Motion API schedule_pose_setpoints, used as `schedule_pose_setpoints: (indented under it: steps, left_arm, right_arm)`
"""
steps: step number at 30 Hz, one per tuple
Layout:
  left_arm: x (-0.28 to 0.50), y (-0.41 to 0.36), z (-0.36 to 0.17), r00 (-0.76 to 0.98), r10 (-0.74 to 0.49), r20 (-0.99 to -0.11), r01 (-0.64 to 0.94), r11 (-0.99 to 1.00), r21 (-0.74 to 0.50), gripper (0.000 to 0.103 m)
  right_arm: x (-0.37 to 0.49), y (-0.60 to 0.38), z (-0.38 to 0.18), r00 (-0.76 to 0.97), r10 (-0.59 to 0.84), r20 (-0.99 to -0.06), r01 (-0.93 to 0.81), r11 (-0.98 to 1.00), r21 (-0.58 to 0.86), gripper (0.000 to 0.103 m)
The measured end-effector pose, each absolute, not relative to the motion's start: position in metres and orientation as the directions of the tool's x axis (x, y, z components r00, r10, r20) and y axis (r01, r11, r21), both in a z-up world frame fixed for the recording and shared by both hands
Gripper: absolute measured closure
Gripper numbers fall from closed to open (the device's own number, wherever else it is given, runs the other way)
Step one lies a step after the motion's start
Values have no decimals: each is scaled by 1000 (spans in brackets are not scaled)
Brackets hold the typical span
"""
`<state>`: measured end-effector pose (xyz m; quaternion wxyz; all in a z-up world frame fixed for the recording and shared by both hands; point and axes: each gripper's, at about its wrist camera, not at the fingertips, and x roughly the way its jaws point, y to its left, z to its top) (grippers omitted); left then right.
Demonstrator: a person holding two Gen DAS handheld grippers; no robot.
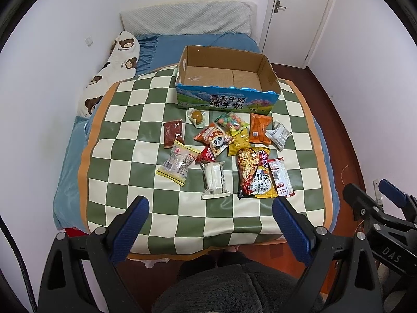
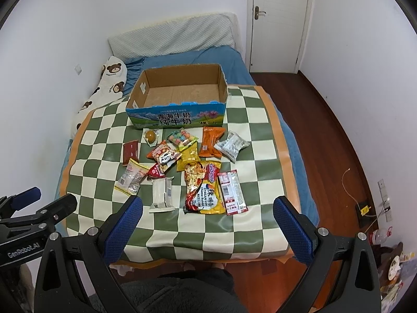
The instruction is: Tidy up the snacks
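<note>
On the checked mat (image 1: 125,130), seen from the left wrist, snack packets lie in a loose cluster just in front of an open cardboard box (image 1: 226,99), which looks empty; a noodle pack (image 1: 254,173) and a white packet (image 1: 214,180) lie nearest. The left gripper (image 1: 211,224) hovers over the mat's near edge, jaws spread wide, holding nothing. From the right wrist, the same box (image 2: 177,116) sits at the mat's far side, with an orange packet (image 2: 211,142) and the noodle pack (image 2: 203,186) before it. The right gripper (image 2: 208,221) likewise gapes wide and empty.
</note>
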<state>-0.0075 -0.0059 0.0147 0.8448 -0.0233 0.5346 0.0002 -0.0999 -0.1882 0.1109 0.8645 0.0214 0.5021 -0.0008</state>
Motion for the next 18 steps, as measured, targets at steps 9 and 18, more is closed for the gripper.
schedule_pose_setpoints:
  steps: [9,18]
  left_arm:
    - [-11,-8,13,425,-25,-905,-13,999,-34,6]
    - [-19,-12,16,440,-38,-897,10,999,-37,6]
  right_arm:
    - [-104,-190,108,499,22,-866,28,999,41,1]
    - [-107,-192,110,503,24,-864,28,999,44,1]
